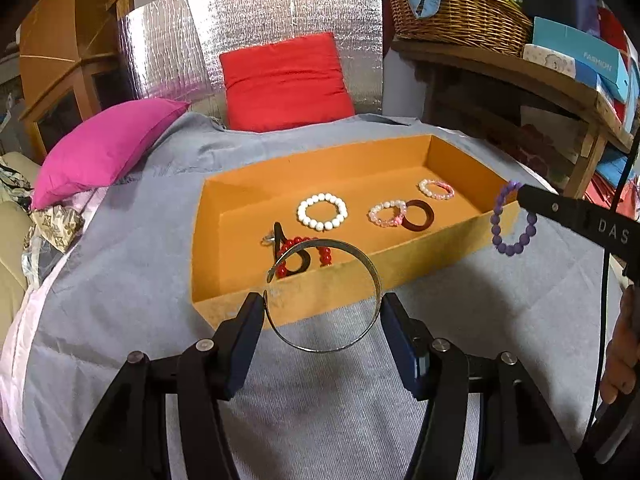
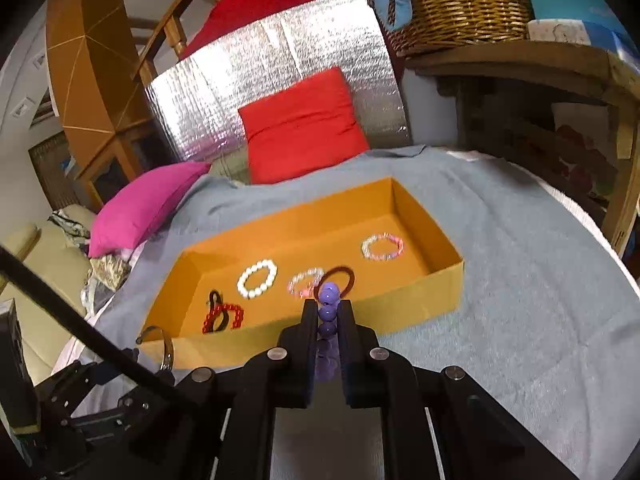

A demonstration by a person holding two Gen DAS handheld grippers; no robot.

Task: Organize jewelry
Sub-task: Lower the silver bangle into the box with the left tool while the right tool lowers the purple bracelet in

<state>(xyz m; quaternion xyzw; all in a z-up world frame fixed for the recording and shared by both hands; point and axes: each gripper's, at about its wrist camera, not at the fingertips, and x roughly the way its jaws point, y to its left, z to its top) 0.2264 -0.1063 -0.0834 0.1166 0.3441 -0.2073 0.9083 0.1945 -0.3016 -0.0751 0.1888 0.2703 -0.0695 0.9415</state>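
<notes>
An orange box [image 1: 400, 264] [image 2: 420, 300] lies on the grey cloth. It holds a white bead bracelet [image 1: 322, 211], two pink bead bracelets [image 1: 387, 213], a dark ring [image 1: 418, 216] and a red bead bracelet [image 1: 324, 254]. My left gripper [image 1: 322, 312] is shut on a silver open bangle [image 1: 324, 344], held upright just before the box's near wall. My right gripper [image 2: 328, 308] is shut on a purple bead bracelet [image 2: 329, 314] [image 1: 514, 220], held above the box's near right corner.
A pink pillow [image 1: 104, 148] and a red pillow [image 1: 284, 80] lie behind the box, against a silver foil panel [image 1: 256, 28]. A wooden shelf [image 1: 520, 68] with a wicker basket [image 1: 456, 8] stands at the right.
</notes>
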